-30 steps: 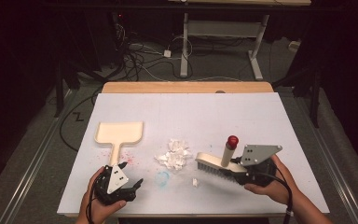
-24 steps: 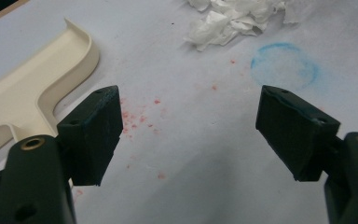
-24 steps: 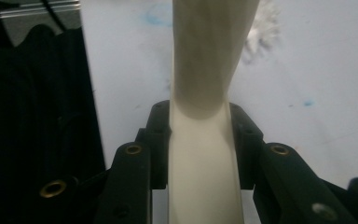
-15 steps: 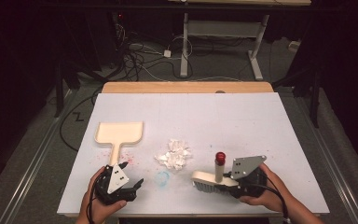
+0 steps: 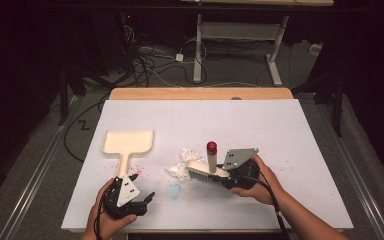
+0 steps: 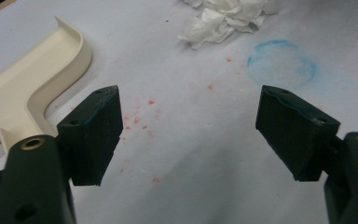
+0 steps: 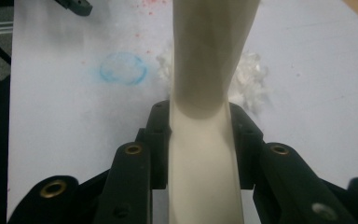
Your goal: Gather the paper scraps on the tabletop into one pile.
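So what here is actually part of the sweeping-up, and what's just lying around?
In use:
- brush, clamped in the right claw
- crumpled white paper scraps at the bristles
- cream dustpan
- open left claw, near the dustpan's handle

Lying about:
- blue ring mark
- red specks
- cables on the floor
- desk frame behind

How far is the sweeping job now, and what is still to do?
Done: the right hand-held gripper is shut on the brush. In hand: the brush sits against the white paper scraps, seemingly sweeping them. Left: the scraps are outside the dustpan, which lies untouched on the table; the left hand-held gripper is open and empty beside its handle.
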Action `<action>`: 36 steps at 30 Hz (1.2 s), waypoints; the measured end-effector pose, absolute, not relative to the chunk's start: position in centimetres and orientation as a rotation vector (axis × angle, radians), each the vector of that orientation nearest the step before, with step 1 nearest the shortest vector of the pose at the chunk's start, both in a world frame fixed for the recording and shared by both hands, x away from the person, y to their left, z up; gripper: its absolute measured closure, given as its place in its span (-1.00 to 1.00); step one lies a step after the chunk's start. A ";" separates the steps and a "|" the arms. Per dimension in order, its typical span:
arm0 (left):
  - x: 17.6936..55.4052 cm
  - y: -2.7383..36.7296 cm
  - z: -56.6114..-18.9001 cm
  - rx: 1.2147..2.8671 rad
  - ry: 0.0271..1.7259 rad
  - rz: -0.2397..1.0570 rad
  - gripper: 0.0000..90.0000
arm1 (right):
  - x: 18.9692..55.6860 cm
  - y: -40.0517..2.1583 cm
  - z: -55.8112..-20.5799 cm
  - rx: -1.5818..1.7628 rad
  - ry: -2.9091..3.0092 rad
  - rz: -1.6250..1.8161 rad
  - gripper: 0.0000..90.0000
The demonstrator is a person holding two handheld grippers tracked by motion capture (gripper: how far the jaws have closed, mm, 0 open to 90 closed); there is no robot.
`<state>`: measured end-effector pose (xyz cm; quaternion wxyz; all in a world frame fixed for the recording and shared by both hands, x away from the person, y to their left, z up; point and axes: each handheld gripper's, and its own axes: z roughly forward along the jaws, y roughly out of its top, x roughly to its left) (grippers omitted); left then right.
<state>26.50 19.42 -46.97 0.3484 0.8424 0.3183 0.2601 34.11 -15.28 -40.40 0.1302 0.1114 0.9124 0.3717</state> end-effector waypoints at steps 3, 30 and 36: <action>26.4 19.6 -46.9 2.176 0.830 0.677 -0.52 | 33.7 -15.9 -39.7 0.319 2.643 1.102 0.51; 26.7 19.8 -47.0 2.151 0.855 0.649 -0.52 | 45.3 -10.0 -42.7 0.520 2.303 0.823 0.51; 26.7 19.9 -47.0 2.155 0.849 0.644 -0.51 | 45.5 -8.3 -43.4 0.491 2.338 0.865 0.50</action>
